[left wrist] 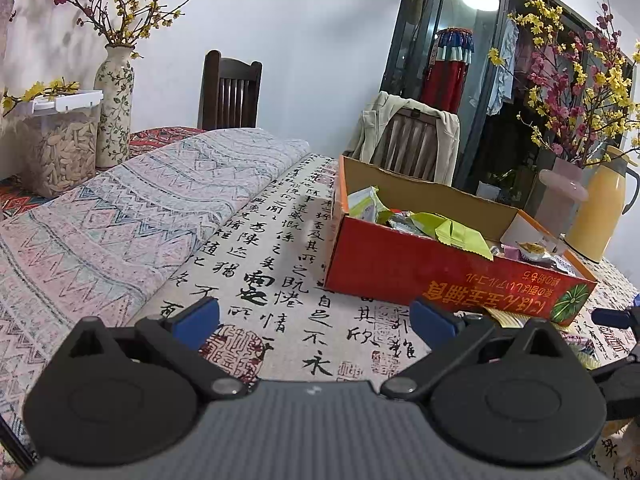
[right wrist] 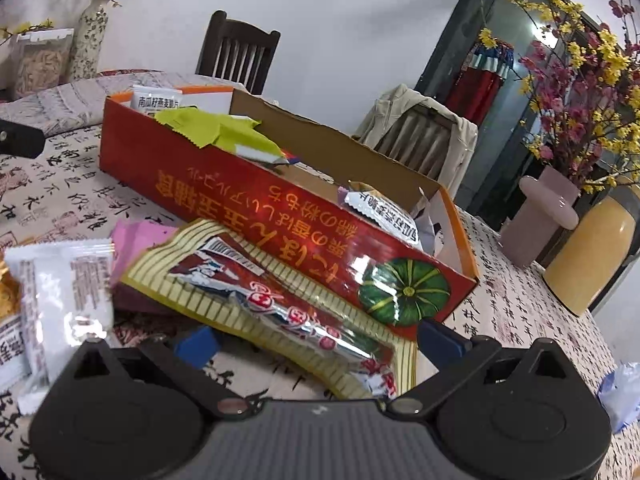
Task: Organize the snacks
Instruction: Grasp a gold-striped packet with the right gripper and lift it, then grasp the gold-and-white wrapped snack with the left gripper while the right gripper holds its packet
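Now your right gripper (right wrist: 316, 344) straddles the yellow-striped snack packet (right wrist: 280, 304) with both fingers spread wide and gripping nothing yet (it leans against the red box (right wrist: 256, 200), its likely destination), while your left gripper (left wrist: 316, 320) hangs open and empty.

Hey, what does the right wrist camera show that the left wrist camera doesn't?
Only the right wrist view shows the striped yellow snack packet between the open right gripper, a white wrapper and a pink packet beside the box. Only the left wrist view shows the open left gripper over bare calligraphy tablecloth and the folded patterned cloth. Both show the red snack box and yellow thermos.
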Action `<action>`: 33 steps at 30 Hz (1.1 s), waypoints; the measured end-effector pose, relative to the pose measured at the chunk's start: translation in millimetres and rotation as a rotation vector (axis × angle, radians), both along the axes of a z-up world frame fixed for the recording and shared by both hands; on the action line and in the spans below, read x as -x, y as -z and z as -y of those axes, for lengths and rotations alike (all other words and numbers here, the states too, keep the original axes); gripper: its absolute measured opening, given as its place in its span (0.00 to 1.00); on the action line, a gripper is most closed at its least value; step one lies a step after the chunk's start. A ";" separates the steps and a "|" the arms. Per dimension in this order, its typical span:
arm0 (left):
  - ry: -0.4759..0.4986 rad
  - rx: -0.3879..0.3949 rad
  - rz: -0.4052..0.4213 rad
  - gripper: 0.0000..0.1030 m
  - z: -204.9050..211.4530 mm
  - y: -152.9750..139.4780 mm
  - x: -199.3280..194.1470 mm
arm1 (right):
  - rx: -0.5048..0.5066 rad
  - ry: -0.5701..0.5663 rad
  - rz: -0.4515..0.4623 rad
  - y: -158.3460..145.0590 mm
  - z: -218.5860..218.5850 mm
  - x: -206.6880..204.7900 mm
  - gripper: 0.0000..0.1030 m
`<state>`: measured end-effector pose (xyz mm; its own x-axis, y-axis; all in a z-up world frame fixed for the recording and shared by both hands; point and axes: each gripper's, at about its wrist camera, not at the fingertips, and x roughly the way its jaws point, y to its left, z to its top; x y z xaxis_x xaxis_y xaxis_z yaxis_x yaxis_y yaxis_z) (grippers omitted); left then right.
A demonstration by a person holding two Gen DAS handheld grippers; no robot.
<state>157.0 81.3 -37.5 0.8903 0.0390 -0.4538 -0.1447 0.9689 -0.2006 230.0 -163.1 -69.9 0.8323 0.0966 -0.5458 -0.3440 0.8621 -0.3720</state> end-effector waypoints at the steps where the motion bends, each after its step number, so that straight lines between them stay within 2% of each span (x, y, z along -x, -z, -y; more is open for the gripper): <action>1: 0.000 0.000 0.000 1.00 -0.2 0.0 -0.1 | 0.002 -0.009 0.004 0.3 -0.5 -0.3 0.99; 3: -0.001 0.000 0.001 1.00 0.1 0.0 -0.1 | 0.005 -0.024 0.010 0.4 -1.2 -1.4 0.98; 4: 0.000 0.000 0.001 1.00 -0.2 0.0 -0.2 | 0.003 -0.030 0.009 0.1 -0.4 -2.3 0.94; 6: 0.000 0.000 0.001 1.00 0.0 0.0 -0.1 | -0.008 -0.041 0.002 -1.1 0.7 -3.7 0.83; 8: 0.000 0.001 0.001 1.00 -0.3 0.0 -0.1 | -0.024 -0.047 -0.009 -2.3 2.1 -4.8 0.65; 12: 0.000 0.001 0.001 1.00 -0.2 0.0 -0.1 | -0.034 -0.060 -0.018 -2.2 3.2 -4.8 0.59; 16: 0.001 0.002 0.002 1.00 -0.2 0.0 0.0 | -0.047 -0.052 -0.002 -6.5 4.9 -1.9 0.46; 20: 0.001 0.002 0.002 1.00 -0.3 -0.1 0.0 | -0.082 -0.038 0.058 -16.2 9.7 11.5 0.33; 25: 0.001 0.003 0.001 1.00 -0.2 -0.2 0.1 | -0.141 -0.008 0.097 -31.6 20.2 27.8 0.27; 33: -0.002 0.003 -0.007 1.00 0.2 0.7 -1.7 | -0.288 0.055 0.096 -55.5 42.0 50.9 0.25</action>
